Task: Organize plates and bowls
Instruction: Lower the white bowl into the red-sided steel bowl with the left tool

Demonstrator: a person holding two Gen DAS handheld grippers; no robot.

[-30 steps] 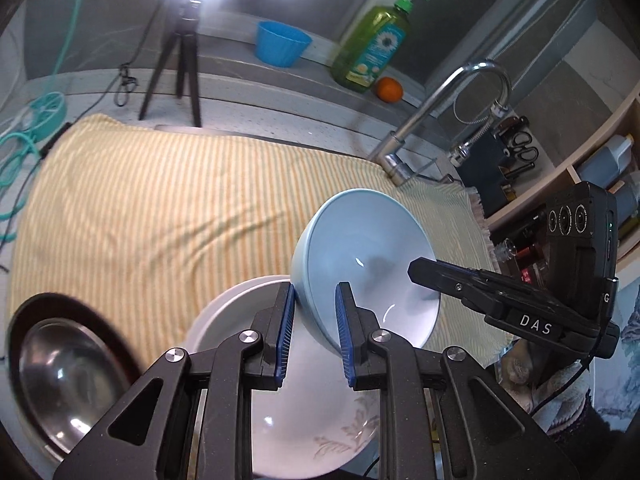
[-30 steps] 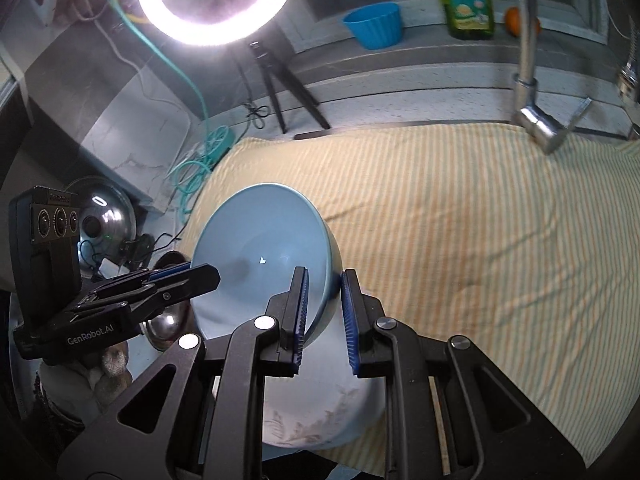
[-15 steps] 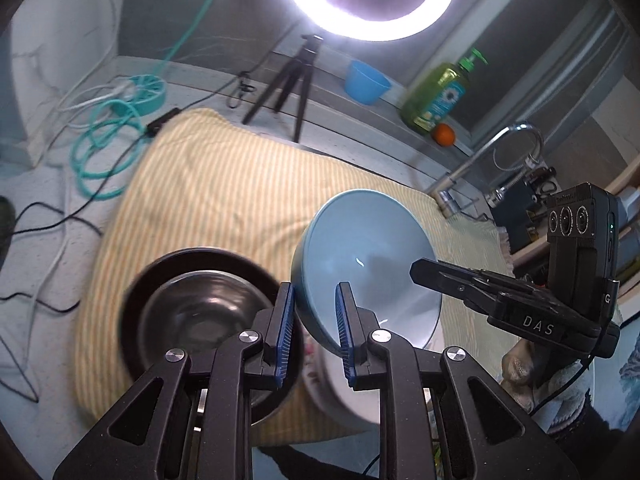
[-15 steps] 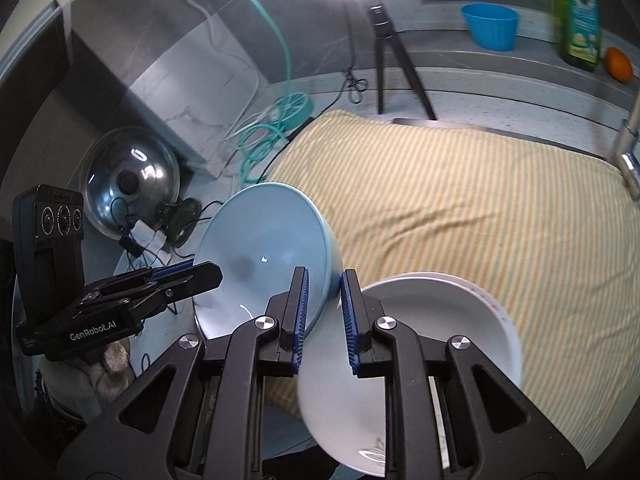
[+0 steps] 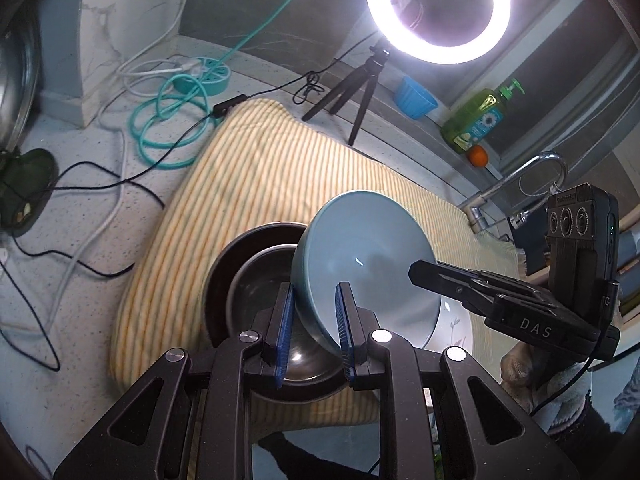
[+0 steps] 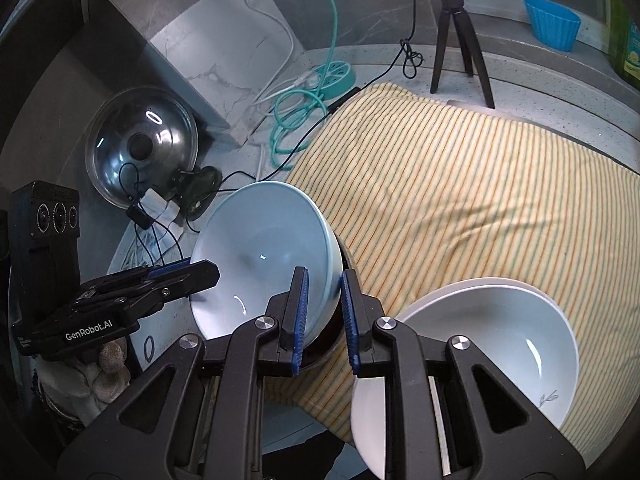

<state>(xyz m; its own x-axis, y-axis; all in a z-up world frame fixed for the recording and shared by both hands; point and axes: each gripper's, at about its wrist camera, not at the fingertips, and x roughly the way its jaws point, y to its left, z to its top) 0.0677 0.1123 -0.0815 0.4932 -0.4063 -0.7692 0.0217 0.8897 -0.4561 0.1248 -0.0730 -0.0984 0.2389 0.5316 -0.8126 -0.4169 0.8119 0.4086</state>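
A light blue bowl [image 5: 368,248] hangs tilted in the air, gripped on opposite sides of its rim. My left gripper [image 5: 315,320] is shut on the near rim in the left wrist view; my right gripper [image 5: 416,272] reaches in from the right. In the right wrist view my right gripper [image 6: 323,312] is shut on the blue bowl [image 6: 264,240], with the left gripper [image 6: 208,272] on its far side. Under the bowl a steel bowl [image 5: 256,280] sits in a dark dish [image 5: 224,256]. A white bowl [image 6: 500,340] with a leaf motif stands to the right.
A yellow striped cloth [image 6: 460,184] covers the counter under the dishes. Behind it stand a tripod [image 5: 352,92] with a ring light [image 5: 438,12], a blue cup [image 5: 414,98], a green soap bottle [image 5: 476,120], an orange and a faucet [image 5: 516,184]. Cables [image 5: 168,120] and a pot lid [image 6: 140,148] lie left.
Both grippers have carried the blue bowl to the left, from above the white bowl to above the steel bowl in the dark dish. The grip has not changed.
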